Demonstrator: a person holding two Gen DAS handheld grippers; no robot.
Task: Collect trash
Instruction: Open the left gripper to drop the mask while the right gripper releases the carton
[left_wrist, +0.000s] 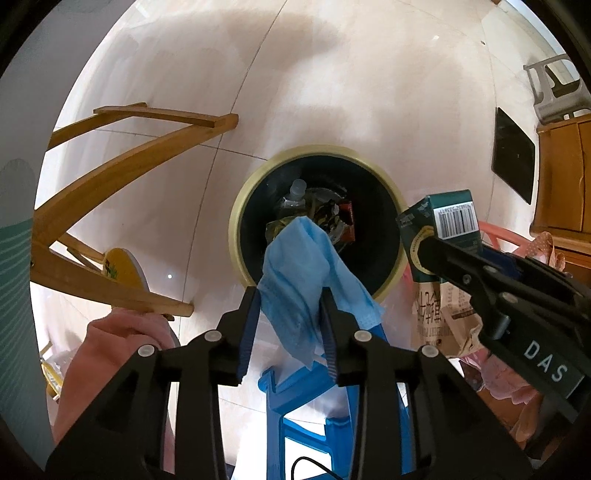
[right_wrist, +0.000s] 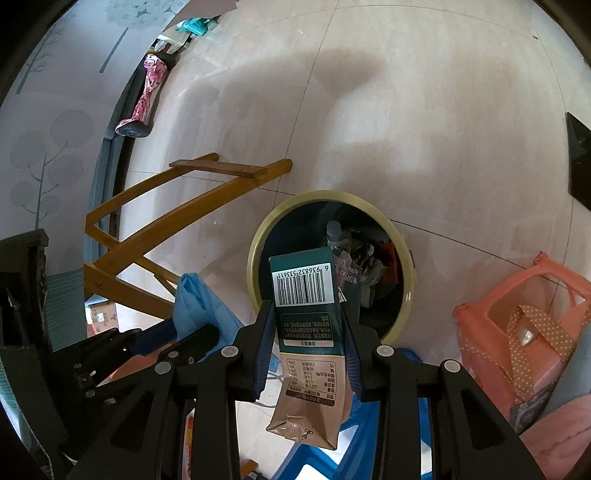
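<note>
A crumpled blue face mask (left_wrist: 295, 266) hangs between the fingers of my left gripper (left_wrist: 290, 295), directly above the round bin (left_wrist: 236, 229). The jaws stand apart and the mask sits loosely in the gap. The bin has a yellow rim and a dark inside, with a plastic bottle (left_wrist: 297, 192) and wrappers in it. My right gripper (right_wrist: 306, 310) is shut on a green and brown drink carton (right_wrist: 303, 284), barcode up, held over the near edge of the bin (right_wrist: 258, 243). In the left wrist view the carton (left_wrist: 447, 210) hangs at the bin's right side.
A wooden chair frame (left_wrist: 129, 162) lies on the pale tiled floor left of the bin. A blue plastic stool (left_wrist: 306, 387) is below my grippers. A pink basket (right_wrist: 517, 332) stands on the right. A black panel (left_wrist: 513, 151) and a wooden cabinet (left_wrist: 565, 166) are further right.
</note>
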